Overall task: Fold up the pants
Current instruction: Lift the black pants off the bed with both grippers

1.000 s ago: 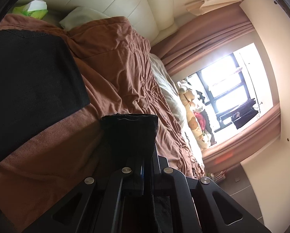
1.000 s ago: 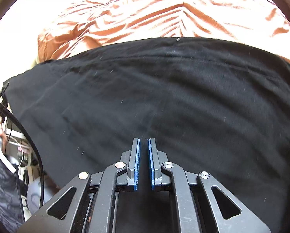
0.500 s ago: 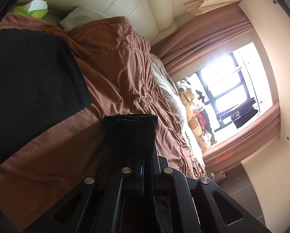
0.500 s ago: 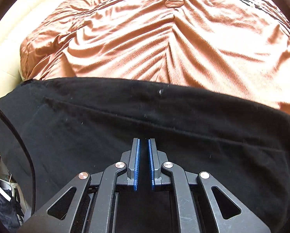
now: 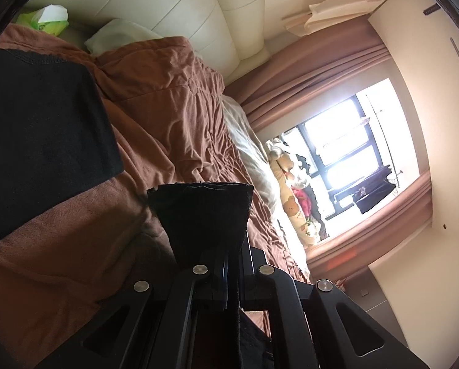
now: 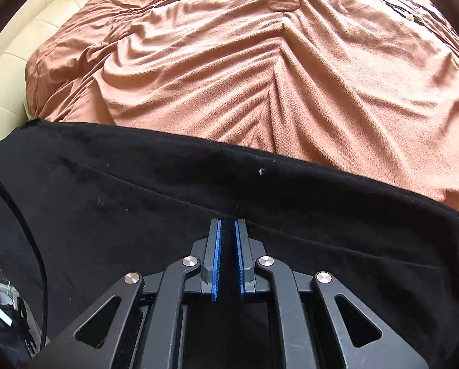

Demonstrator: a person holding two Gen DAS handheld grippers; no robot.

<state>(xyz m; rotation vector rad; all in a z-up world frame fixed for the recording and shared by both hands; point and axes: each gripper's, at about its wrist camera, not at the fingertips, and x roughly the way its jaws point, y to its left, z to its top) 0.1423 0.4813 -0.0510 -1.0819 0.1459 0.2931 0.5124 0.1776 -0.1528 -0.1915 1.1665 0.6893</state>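
In the left wrist view, a green tissue pack (image 5: 45, 20) sits far up and to the left of the left gripper (image 5: 226, 261), beside a pale pillow (image 5: 118, 35); any print on the pack is too blurred to read. Below them, left of the gripper, a flat part of the black pants (image 5: 41, 141) lies on the rumpled brown blanket (image 5: 174, 117) of the bed. The left gripper is pinching a hem end of the pants, and the fabric flares up ahead of its pressed-together fingers. To the gripper's right are a heap of plush toys (image 5: 294, 196) and a bright window (image 5: 346, 141) framed by brown curtains (image 5: 315, 70). In the right wrist view, a black cable (image 6: 29, 221) curves down at the left of the right gripper (image 6: 228, 246). The pants (image 6: 137, 196) spread beneath and on both sides of this gripper, whose blue-padded fingers (image 6: 216, 258) stand slightly apart with only a narrow gap, holding nothing. Ahead lies the blanket (image 6: 260, 77). No label or writing is legible.
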